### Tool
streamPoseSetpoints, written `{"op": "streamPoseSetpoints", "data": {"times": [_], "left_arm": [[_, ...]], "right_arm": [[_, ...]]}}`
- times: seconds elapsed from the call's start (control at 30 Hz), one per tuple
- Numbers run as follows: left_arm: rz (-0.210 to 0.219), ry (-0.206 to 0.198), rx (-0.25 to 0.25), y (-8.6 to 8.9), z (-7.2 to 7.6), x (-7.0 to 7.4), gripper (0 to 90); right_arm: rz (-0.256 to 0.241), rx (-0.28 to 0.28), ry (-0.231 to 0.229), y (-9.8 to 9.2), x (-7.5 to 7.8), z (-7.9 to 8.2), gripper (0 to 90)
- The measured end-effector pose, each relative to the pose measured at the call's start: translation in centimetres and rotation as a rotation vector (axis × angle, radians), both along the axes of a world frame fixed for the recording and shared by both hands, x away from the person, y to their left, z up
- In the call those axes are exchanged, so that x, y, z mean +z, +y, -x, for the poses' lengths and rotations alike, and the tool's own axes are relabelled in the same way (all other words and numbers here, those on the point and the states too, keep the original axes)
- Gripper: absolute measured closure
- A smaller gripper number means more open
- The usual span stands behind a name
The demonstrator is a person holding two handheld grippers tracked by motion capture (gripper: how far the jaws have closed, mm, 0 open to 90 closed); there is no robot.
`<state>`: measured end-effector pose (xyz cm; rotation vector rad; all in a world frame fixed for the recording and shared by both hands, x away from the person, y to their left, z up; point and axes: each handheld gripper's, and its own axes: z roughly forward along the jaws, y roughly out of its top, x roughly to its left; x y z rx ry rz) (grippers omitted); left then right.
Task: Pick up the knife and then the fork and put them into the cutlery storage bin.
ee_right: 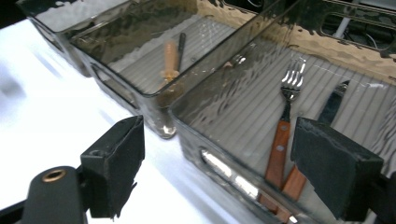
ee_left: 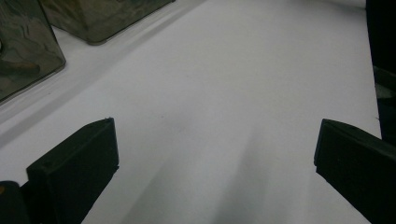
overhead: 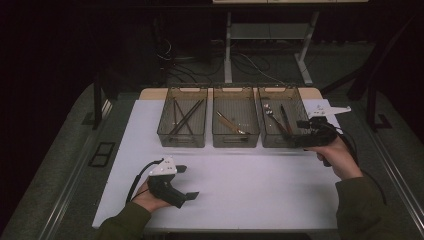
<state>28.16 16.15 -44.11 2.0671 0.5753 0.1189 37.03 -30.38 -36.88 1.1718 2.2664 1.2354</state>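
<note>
Right gripper view shows the right gripper (ee_right: pixel 217 163) with its black jaws spread wide and nothing between them, poised just at the near wall of the right bin (ee_right: pixel 210 154). Inside that bin lies a fork (ee_right: pixel 284 126) with a wooden handle, tines pointing away from the jaws, and a second dark-bladed utensil, likely a knife (ee_right: pixel 332 108), lies just beside it. The middle bin (ee_right: pixel 119 88) stands next to it, holding a wooden-handled piece. From the high view, the right gripper (overhead: pixel 306 134) hovers at the front right corner of the right bin (overhead: pixel 281 141), while the left gripper (overhead: pixel 184 182) rests low over the bare white table (overhead: pixel 260 185), jaws also apart and holding nothing, well apart from the left bin (overhead: pixel 183 140) with its dark sticks. The likely trouble: the jaws sit outside the bin wall, so a straight reach could knock the wall and shove the light bin; and since fork and knife handles lie close together, closing could catch both, or pinch the thin handle off-centre so it twists free.
</note>
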Motion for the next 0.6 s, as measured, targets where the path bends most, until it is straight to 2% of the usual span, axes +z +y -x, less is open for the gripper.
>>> {"op": "streamPoseSetpoints", "data": {"times": [0.13, 0.2, 0.37, 0.6], "left_arm": [[0.001, -0.004, -0.003, 0.0, 0.1, 0.1, 0.0], [0.001, -0.003, -0.003, 0.0, 0.1, 0.0, 0.0], [0.0, -0.004, -0.004, 0.0, 0.2, 0.1, 0.0], [0.006, -0.001, 0.003, 0.1, 0.2, 0.1, 0.0]], "right_arm": [[0.006, 0.01, -0.01, 0.4, -0.5, 1.2, 17.6], [-0.002, 0.014, -0.013, 0.5, -0.9, 1.8, 14.5], [0.019, 0.018, -0.012, 1.0, -2.0, 3.0, 14.4], [0.019, 0.032, -0.027, 1.4, -3.1, 4.8, 14.4]]}}
